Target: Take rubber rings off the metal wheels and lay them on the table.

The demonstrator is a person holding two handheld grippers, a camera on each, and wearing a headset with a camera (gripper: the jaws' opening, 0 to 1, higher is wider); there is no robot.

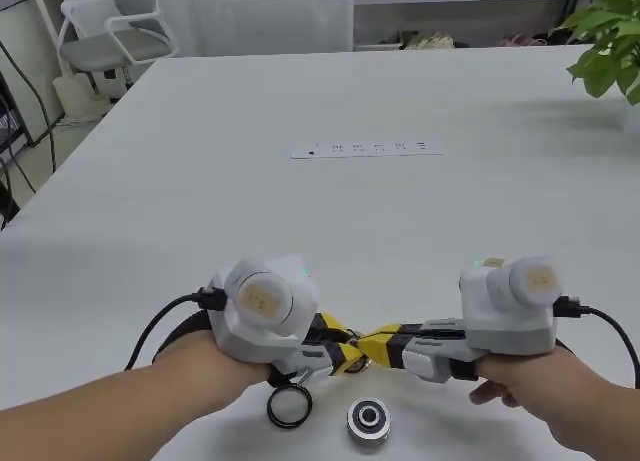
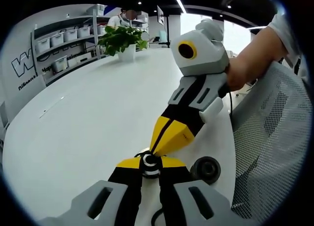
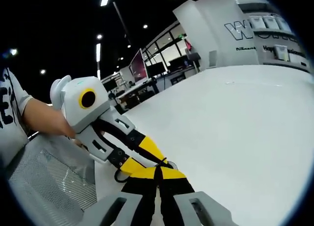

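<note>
Both grippers meet tip to tip low over the white table (image 1: pixel 300 211). My left gripper (image 1: pixel 348 355) (image 2: pixel 149 161) is shut on a small metal wheel (image 2: pixel 149 167) with a dark rubber rim. My right gripper (image 1: pixel 366 343) (image 3: pixel 158 170) comes in from the opposite side, its yellow tips (image 2: pixel 164 138) pinched together on the rubber ring at that wheel's top edge. A loose black rubber ring (image 1: pixel 289 406) (image 3: pixel 117 177) lies flat on the table under my left hand. A second metal wheel (image 1: pixel 369 421) (image 2: pixel 205 169), black rim still on it, lies beside it near the table's front edge.
A thin white strip with small marks (image 1: pixel 366 148) lies mid-table. A potted plant (image 1: pixel 608 41) (image 2: pixel 121 39) stands at the far right corner. Office chairs (image 1: pixel 110 31) stand beyond the far edge, and a mesh chair back (image 2: pixel 274 138) is close behind the hands.
</note>
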